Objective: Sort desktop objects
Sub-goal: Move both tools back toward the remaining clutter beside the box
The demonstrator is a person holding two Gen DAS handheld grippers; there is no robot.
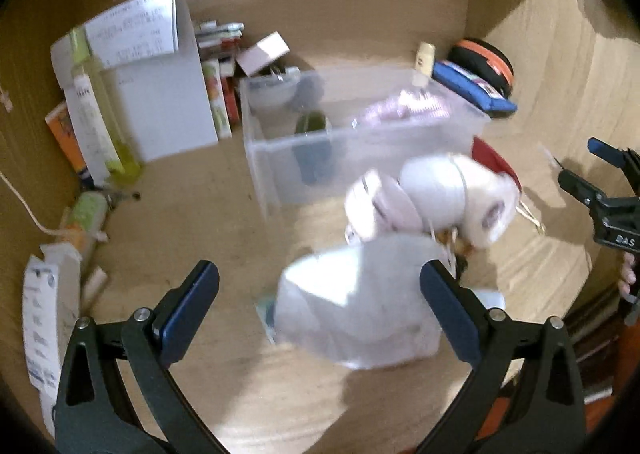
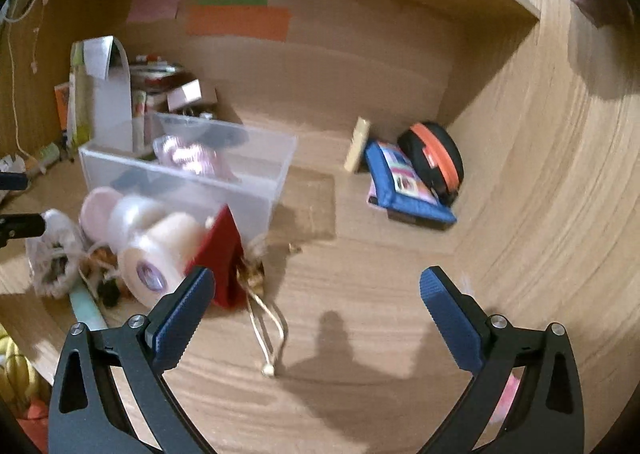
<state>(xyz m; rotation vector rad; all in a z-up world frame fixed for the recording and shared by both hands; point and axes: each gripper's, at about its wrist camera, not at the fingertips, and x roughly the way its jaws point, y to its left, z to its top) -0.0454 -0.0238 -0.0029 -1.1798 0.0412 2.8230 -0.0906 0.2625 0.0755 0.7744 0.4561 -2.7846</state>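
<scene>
A clear plastic bin (image 1: 360, 134) stands on the wooden desk and holds a pink item (image 1: 404, 108) and dark items; it also shows in the right wrist view (image 2: 224, 182). In front of it lies a pile: white tape rolls (image 1: 452, 194), a red pouch (image 2: 222, 250), a white mesh bag (image 1: 360, 294) and a cord (image 2: 266, 330). My left gripper (image 1: 320, 294) is open, its jaws wide apart on either side of the mesh bag, just above it. My right gripper (image 2: 318, 304) is open and empty over bare desk, right of the pile.
A white box (image 1: 160, 94), bottles and books stand at the back left. A blue pouch (image 2: 404, 182) and a black-orange case (image 2: 436, 158) lie in the back right corner, under a shelf. Papers (image 1: 44, 318) lie at the left edge.
</scene>
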